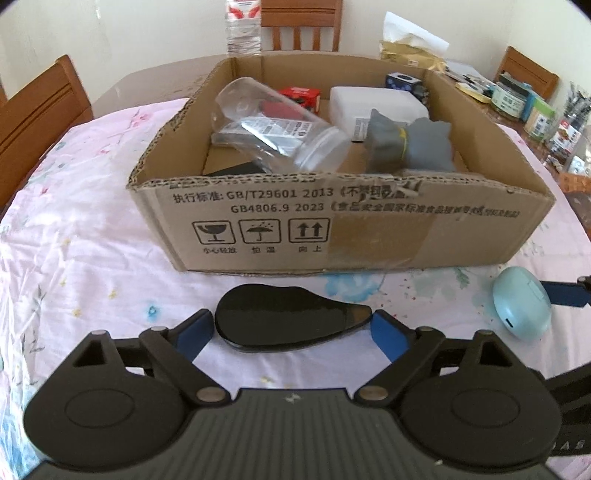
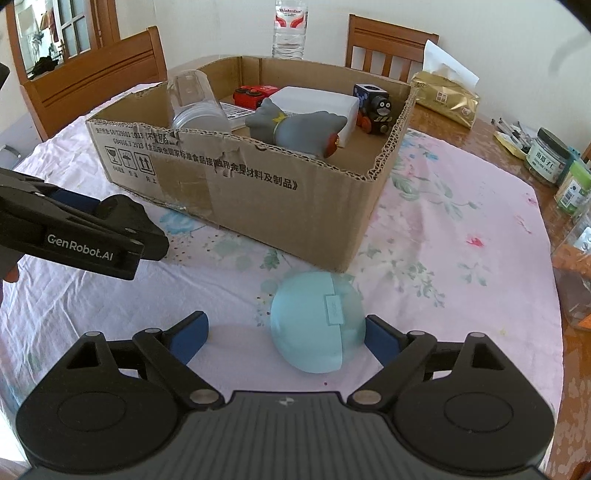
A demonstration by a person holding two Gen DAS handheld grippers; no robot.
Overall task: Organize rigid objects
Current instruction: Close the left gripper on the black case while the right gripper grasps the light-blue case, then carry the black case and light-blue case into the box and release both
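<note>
Tablecloth [image 2: 461,206]: blue case [image 2: 316,325] btwn open R tongs [image 2: 286,338]

You are at a dining table [image 2: 461,122] in a home: a pink floral cloth [image 2: 443,229] is spread over its brown wooden top, and wooden chairs [image 2: 391,48] with slatted backs stand around it against plain pale walls. Household clutter lines the table's right edge: a gold pack of tissues [image 2: 447,98], lidded jars [image 2: 546,157] and a bunch of pens [image 2: 511,133]. A large water bottle [image 2: 290,29] stands at the far side. Behind a chair on your left, a wood-framed glazed door [image 2: 70,29] gives onto another room where clothes hang.
</note>
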